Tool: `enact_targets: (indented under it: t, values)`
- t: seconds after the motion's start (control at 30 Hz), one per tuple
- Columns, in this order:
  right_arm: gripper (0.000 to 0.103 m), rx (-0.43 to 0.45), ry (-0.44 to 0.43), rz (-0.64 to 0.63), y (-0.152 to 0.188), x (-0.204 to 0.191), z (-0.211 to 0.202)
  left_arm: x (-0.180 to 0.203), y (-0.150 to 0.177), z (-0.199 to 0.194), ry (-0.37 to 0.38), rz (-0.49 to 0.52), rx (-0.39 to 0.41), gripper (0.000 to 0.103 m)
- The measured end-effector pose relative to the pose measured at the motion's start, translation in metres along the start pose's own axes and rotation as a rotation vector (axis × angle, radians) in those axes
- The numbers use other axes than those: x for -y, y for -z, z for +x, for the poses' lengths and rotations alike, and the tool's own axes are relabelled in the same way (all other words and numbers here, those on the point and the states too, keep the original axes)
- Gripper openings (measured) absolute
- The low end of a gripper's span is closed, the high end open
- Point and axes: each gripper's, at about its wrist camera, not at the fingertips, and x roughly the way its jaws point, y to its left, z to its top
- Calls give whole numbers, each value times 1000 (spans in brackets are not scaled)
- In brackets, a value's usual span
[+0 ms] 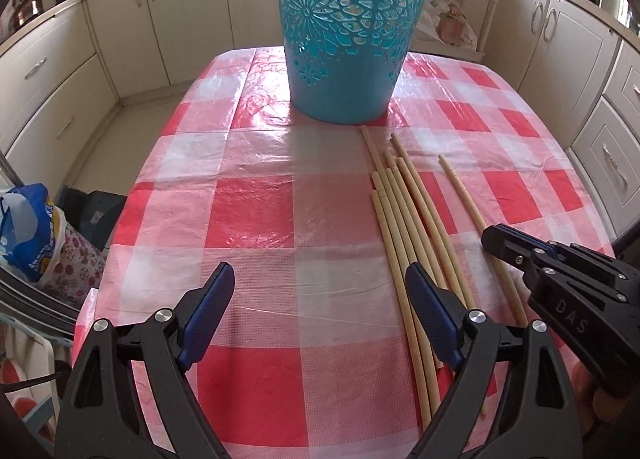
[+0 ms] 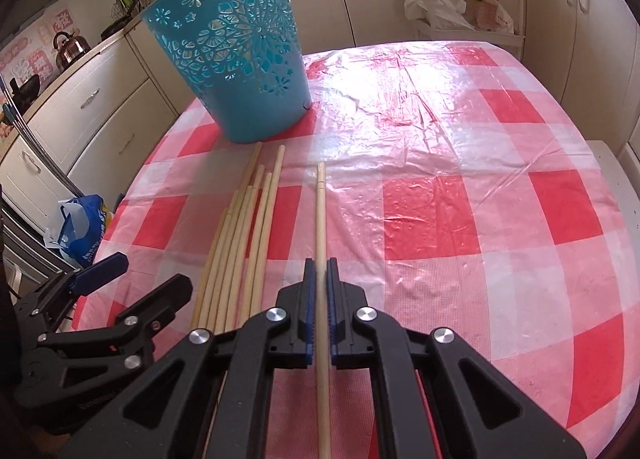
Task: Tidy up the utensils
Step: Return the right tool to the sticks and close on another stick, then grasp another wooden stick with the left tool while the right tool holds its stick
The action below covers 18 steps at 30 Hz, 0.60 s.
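A teal cut-out basket (image 1: 348,39) (image 2: 236,51) stands upright at the far part of the red-and-white checked table (image 1: 248,211). In front of it lie several long wooden chopsticks (image 1: 404,219) (image 2: 248,235) side by side. One single chopstick (image 2: 321,211) (image 1: 460,187) lies apart to their right. My right gripper (image 2: 320,271) (image 1: 494,237) is shut on it near its close end. My left gripper (image 1: 320,273) (image 2: 148,271) stands open just left of the bundle, low over the cloth, with nothing between its fingers.
Cream kitchen cabinets (image 1: 60,99) ring the table. A blue and white plastic bag (image 1: 28,227) sits on the floor at the left. A white rack with bags (image 2: 464,3) stands behind the table. A kettle (image 2: 70,45) rests on the left counter.
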Motion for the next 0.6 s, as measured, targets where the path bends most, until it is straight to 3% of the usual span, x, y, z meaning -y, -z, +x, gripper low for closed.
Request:
enact_targets:
  t: [0.43,0.5,0.6]
  values:
    - [6,4,-15,-4,3,4,-2,6,-3,13,-33,38,-22,83]
    - [6,-4,-12,-15,1,3,-2,7,-5,13,-18,60,-14,78]
    - [6,-15,-2,-35,-5,0,3,10,-8,12,12,96,-3,62]
